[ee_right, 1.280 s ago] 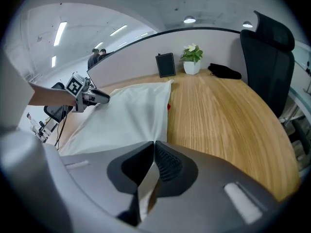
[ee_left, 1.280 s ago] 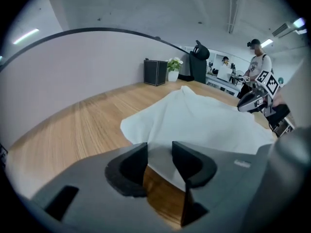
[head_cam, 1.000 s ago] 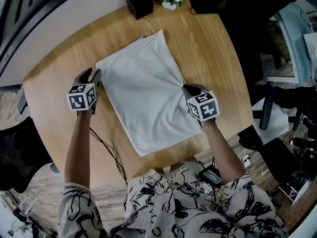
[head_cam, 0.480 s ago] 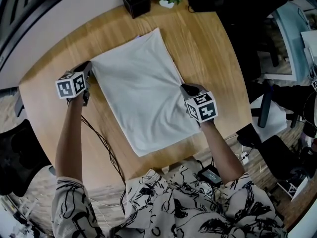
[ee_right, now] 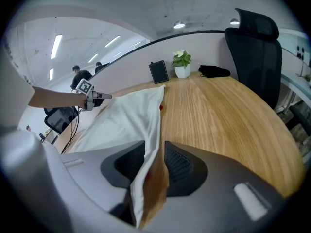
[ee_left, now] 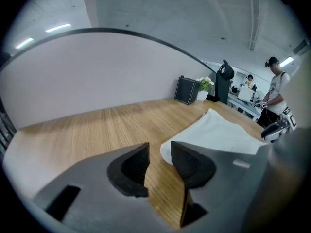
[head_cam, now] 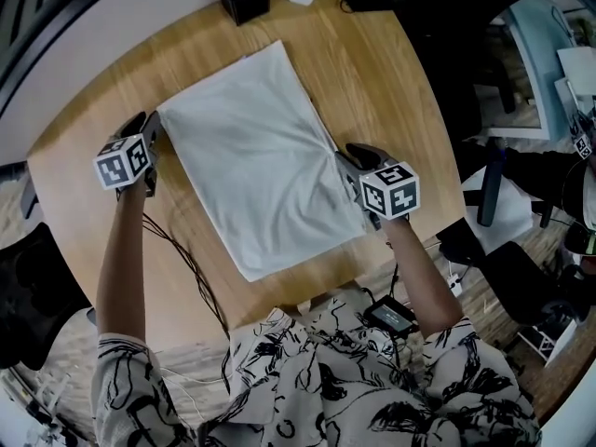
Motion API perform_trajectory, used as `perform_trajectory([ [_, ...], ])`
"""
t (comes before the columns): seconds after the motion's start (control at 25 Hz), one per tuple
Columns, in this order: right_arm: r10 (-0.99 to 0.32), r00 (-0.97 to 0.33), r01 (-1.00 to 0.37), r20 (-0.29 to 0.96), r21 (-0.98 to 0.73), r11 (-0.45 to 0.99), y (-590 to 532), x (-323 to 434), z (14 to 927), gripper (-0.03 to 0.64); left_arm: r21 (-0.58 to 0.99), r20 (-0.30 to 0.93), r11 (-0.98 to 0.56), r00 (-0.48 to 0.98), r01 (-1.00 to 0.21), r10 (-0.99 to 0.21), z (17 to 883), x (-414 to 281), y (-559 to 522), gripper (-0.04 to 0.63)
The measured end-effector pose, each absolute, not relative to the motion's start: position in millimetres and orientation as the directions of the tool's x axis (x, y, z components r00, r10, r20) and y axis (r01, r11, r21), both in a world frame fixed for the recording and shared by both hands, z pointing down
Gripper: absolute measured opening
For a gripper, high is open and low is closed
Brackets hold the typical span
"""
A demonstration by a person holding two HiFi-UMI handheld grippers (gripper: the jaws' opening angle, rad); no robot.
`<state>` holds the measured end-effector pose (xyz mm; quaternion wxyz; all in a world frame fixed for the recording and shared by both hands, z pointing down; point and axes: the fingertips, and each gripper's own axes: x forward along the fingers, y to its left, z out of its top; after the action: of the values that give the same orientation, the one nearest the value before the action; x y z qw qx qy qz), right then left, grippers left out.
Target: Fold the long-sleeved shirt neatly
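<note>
While the shirt [head_cam: 251, 170] lies as a flat folded rectangle in the middle of the desk [head_cam: 391, 91], both tongs stand open. The left tongs [ee_left: 158, 159] have only bare wood between them, with the shirt's corner just beside. The right tongs [ee_right: 154, 164] have the raised right edge of the shirt loose between them. I think this edge is the danger: if the right tongs pull away at an angle, a jaw may catch the cloth, drag it and deepen the creases that run toward it. Compared with one second ago, both tongs have just been opening. The left tongs now stand a little outside the corner, and the right tongs kept their place.
</note>
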<state>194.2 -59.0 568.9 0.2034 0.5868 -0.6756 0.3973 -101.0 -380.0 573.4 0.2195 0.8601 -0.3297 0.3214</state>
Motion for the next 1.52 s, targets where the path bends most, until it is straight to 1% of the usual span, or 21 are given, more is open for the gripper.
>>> perform_trajectory([
  [0.04,-0.631,-0.235,-0.955,0.739,-0.295,0.011,-51.9,196.4,562.6,0.141,0.164,0.681,-0.685,0.584,-0.710,-0.442,563.8,-107.1,-374.0,0.155],
  [0.12,-0.617,-0.257,-0.957,0.744,-0.286,0.053,-36.7,194.0,553.5,0.143,0.160,0.655,-0.686,0.596,-0.710,-0.464,546.9,-120.1,-355.0,0.158],
  [0.24,-0.584,-0.293,-0.953,0.757,-0.283,0.111,-14.4,183.9,547.9,0.143,0.170,0.618,-0.712,0.637,-0.681,-0.461,523.9,-130.1,-311.1,0.160],
  [0.32,-0.563,-0.308,-0.951,0.767,-0.273,0.147,0.4,177.1,546.2,0.143,0.175,0.605,-0.751,0.671,-0.637,-0.428,510.9,-132.4,-270.0,0.160],
  [0.4,-0.541,-0.324,-0.946,0.776,-0.268,0.182,15.7,169.9,545.8,0.146,0.175,0.619,-0.786,0.687,-0.592,-0.380,505.4,-137.3,-221.3,0.160],
  [0.52,-0.515,-0.355,-0.934,0.781,-0.269,0.236,29.2,159.9,545.6,0.151,0.198,0.648,-0.796,0.686,-0.572,-0.332,507.3,-150.2,-158.7,0.163],
  [0.68,-0.474,-0.432,-0.890,0.767,-0.279,0.359,43.6,140.0,542.5,0.150,0.259,0.667,-0.737,0.667,-0.624,-0.331,515.2,-163.7,-90.8,0.164],
  [0.8,-0.431,-0.502,-0.835,0.749,-0.291,0.467,60.0,130.6,544.3,0.152,0.271,0.697,-0.686,0.629,-0.676,-0.344,527.7,-160.5,-43.2,0.164],
  [0.92,-0.379,-0.542,-0.785,0.750,-0.290,0.547,77.1,129.1,552.4,0.168,0.262,0.725,-0.622,0.576,-0.738,-0.377,539.2,-158.8,-1.9,0.167],
  [1.08,-0.337,-0.569,-0.749,0.750,-0.304,0.589,98.5,132.7,561.1,0.181,0.252,0.763,-0.571,0.523,-0.782,-0.380,556.4,-161.6,38.5,0.169],
  [1.28,-0.301,-0.578,-0.707,0.759,-0.281,0.649,113.4,124.0,567.0,0.179,0.272,0.793,-0.596,0.527,-0.755,-0.306,571.5,-153.1,67.4,0.170],
  [1.4,-0.294,-0.551,-0.712,0.781,-0.257,0.653,120.6,123.0,576.3,0.148,0.268,0.811,-0.596,0.512,-0.757,-0.285,582.8,-147.3,70.4,0.156],
  [1.52,-0.322,-0.524,-0.741,0.788,-0.235,0.629,121.0,122.0,582.4,0.101,0.263,0.817,-0.584,0.499,-0.768,-0.290,588.6,-151.8,67.2,0.103],
])
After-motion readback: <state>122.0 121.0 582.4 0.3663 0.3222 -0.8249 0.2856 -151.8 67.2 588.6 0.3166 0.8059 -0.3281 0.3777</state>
